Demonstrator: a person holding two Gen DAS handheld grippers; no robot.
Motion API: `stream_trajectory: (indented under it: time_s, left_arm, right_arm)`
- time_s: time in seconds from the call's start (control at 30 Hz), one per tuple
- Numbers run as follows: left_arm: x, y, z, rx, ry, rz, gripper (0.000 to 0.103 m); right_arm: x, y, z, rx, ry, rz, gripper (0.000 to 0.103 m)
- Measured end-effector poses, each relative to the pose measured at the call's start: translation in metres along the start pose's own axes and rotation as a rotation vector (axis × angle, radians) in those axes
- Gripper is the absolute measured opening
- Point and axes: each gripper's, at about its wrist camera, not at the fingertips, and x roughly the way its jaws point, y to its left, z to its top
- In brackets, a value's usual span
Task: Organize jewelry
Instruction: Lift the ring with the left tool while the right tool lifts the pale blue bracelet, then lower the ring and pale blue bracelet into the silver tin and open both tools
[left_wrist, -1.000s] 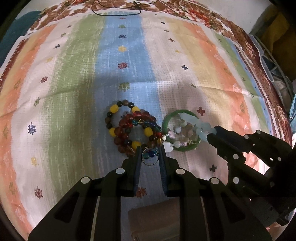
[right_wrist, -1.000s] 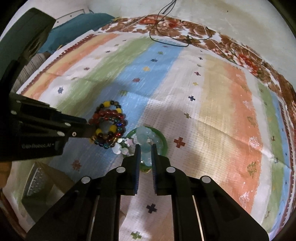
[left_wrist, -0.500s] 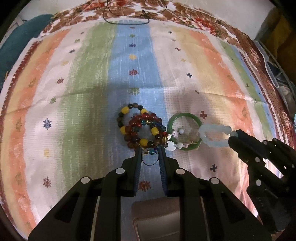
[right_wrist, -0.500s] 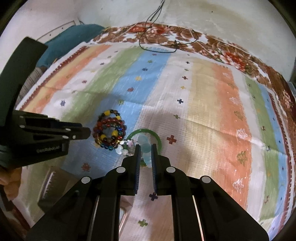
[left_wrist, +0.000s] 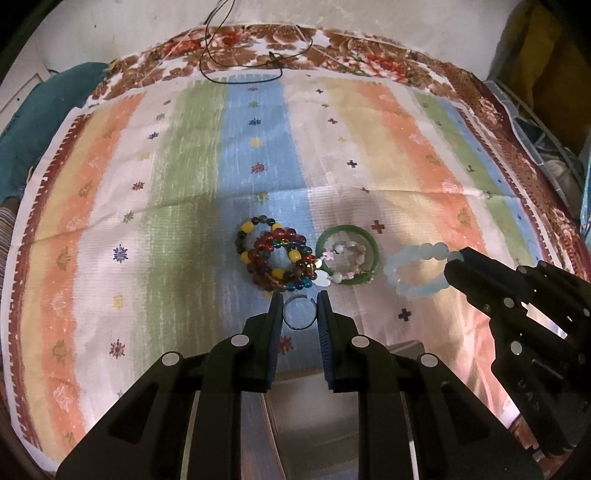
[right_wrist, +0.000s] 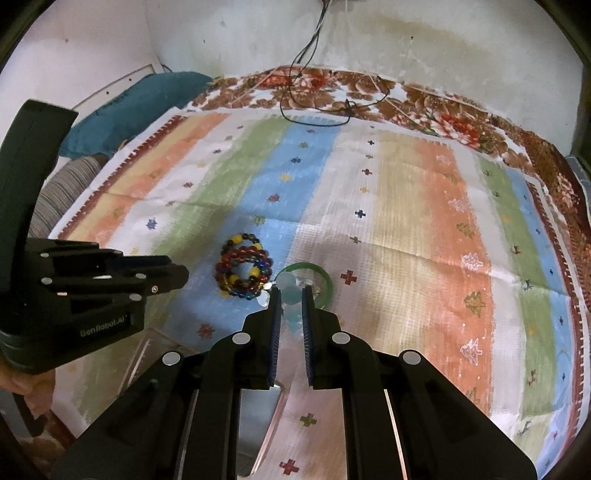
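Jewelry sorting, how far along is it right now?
Early. Nothing looks sorted yet. In hand: the left gripper holds a thin ring, and the right gripper holds a pale blue bracelet. Left on the cloth: the dark beaded bracelets and the green bangle with pale beads inside.

Left gripper (left_wrist: 298, 308) pinching a thin open ring (left_wrist: 298, 313). Right gripper (left_wrist: 453, 263) clamped on a pale blue bead bracelet (left_wrist: 413, 271). Green bangle (left_wrist: 347, 254) and dark bead bracelets (left_wrist: 273, 254) lying side by side on striped cloth (left_wrist: 184, 184).
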Motion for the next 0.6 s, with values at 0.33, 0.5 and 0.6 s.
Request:
stream_trajectory:
  time_s: [0.33,0.5,0.6]
  left_arm:
    - [-0.038,0.001,-0.019,-0.030,-0.055,-0.047,0.018]
    - [-0.054,0.000,-0.029,-0.032,-0.084,-0.070,0.018]
    - [-0.059,0.000,-0.036,-0.027,-0.088,-0.074,0.018]
  right_arm:
    - [-0.034,0.007,-0.008,0.010,-0.056,0.018,0.012]
    - [-0.048,0.011,-0.015,0.015,-0.077,0.038,0.012]
    - [-0.055,0.016,-0.020,0.006,-0.082,0.049,0.012]
